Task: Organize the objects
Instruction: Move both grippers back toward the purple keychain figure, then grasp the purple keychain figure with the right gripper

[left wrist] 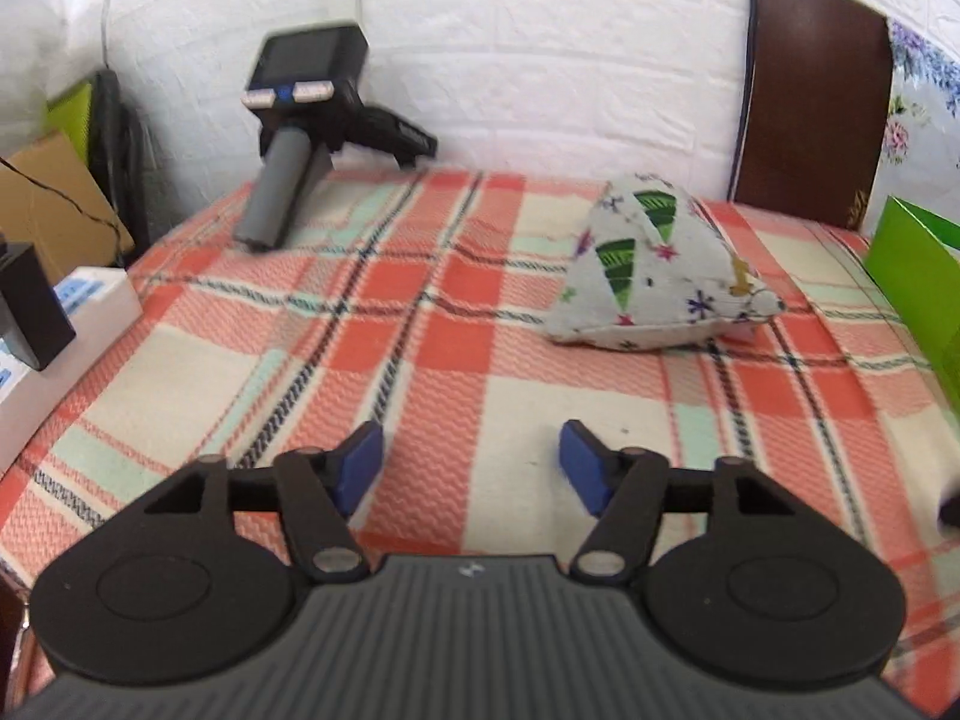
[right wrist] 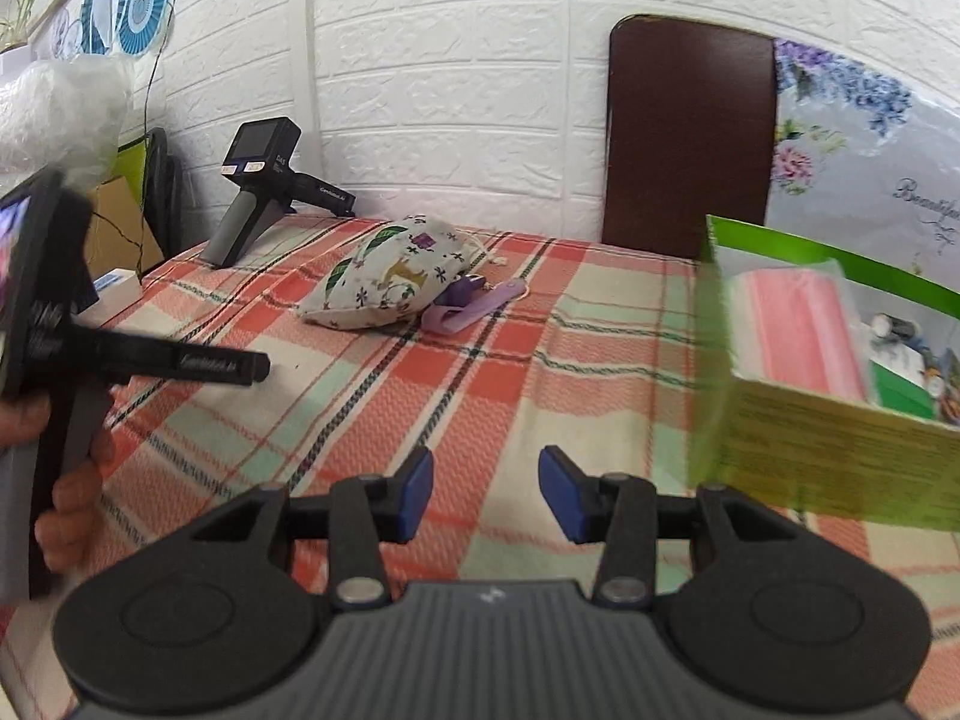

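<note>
A printed fabric pouch (left wrist: pixel 654 276) lies on the plaid tablecloth (left wrist: pixel 420 360), ahead and to the right of my left gripper (left wrist: pixel 472 468). Its blue pads stand apart with nothing between them. In the right wrist view the same pouch (right wrist: pixel 390 282) lies farther off. A purple item with a strap (right wrist: pixel 468 306) rests against its right side. My right gripper (right wrist: pixel 489 492) hovers over the cloth, open and empty. A green box (right wrist: pixel 828 438) at the right holds a pink packet (right wrist: pixel 798 330) and small items.
A spare gripper device (left wrist: pixel 300 120) stands at the back left by the white wall. A brown chair back (left wrist: pixel 810 96) is behind the table. A cardboard box (left wrist: pixel 48 204) and a white box (left wrist: pixel 72 312) sit off the left edge. A hand (right wrist: pixel 66 480) holds the left gripper (right wrist: pixel 252 366).
</note>
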A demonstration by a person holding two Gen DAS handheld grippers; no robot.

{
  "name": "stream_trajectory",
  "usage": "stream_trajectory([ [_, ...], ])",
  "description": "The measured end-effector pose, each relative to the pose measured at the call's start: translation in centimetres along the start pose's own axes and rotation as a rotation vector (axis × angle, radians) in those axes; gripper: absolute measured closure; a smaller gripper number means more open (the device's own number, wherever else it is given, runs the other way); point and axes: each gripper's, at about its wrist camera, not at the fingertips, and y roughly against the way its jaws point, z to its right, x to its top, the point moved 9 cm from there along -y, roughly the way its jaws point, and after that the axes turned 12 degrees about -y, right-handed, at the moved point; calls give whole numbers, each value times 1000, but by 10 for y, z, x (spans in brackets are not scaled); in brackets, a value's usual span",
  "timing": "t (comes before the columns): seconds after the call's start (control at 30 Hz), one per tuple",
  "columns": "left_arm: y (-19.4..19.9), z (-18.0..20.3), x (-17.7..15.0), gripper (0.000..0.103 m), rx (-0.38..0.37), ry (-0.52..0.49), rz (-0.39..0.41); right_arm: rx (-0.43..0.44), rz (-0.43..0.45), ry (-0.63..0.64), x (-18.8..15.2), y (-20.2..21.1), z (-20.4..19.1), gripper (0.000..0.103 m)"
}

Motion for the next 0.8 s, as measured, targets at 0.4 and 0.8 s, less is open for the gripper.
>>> stream_trajectory([
  [0.4, -1, -10, 0, 33, -60, 118, 65, -32, -50, 47, 65, -119, -7, 63],
  [0.8, -3, -11, 2, 33, -91, 162, 87, 111, -79, -129, 80, -155, -19, 44],
])
